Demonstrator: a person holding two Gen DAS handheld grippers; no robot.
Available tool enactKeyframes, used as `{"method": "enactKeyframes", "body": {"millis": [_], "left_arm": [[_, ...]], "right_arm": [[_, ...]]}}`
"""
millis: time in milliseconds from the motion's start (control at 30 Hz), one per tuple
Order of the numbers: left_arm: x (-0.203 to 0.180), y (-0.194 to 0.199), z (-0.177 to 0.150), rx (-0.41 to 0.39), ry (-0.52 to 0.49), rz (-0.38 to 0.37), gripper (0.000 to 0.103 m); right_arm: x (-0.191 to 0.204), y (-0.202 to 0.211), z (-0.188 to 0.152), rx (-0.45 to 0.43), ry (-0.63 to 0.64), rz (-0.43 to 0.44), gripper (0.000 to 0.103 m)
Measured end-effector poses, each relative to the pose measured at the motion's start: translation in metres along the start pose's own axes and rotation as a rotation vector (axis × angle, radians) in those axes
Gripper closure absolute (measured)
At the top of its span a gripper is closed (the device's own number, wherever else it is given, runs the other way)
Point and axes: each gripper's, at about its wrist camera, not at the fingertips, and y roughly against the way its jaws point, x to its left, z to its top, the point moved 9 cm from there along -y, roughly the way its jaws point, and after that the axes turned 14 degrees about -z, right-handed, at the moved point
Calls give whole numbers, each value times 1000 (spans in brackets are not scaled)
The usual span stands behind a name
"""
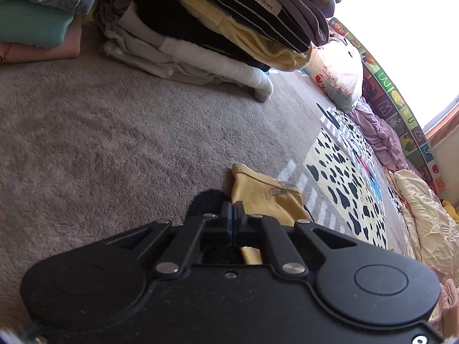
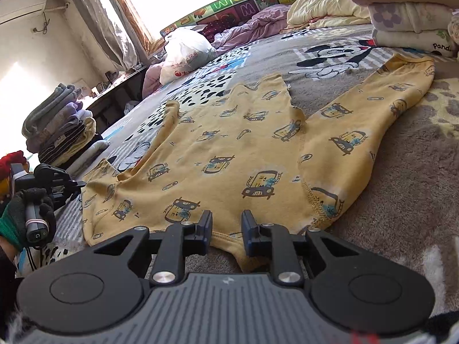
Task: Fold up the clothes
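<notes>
A yellow child's top [image 2: 229,154] with car prints lies spread flat on the bed blanket, one long sleeve [image 2: 381,120] stretched to the right. My right gripper [image 2: 227,223] is open, its fingers straddling the near hem without closing on it. My left gripper [image 1: 233,209] has its jaws together on an edge of the yellow top [image 1: 266,197]; it also shows in the right wrist view [image 2: 71,186] at the top's left edge, held by a gloved hand.
Stacks of folded clothes [image 1: 200,23] stand on the grey blanket ahead of the left gripper, and another stack [image 2: 407,14] at the far right. A white plastic bag [image 2: 186,48], crumpled bedding [image 2: 258,25] and an alphabet mat [image 2: 243,0] line the window side.
</notes>
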Motion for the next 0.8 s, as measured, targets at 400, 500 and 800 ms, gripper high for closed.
{"method": "enactKeyframes", "body": {"millis": [400,500,800], "left_arm": [[-32,31,25,-97,-146,-1,84],[-90,11,7,-1,-270,-149,84],[-182,-92,-63,327,-312,-390,82]], "right_arm": [[14,21,14,-59,66,-12,77],[6,23,47,-93,34,-15,77],[-38,-89,179,67,-95,15,68]]}}
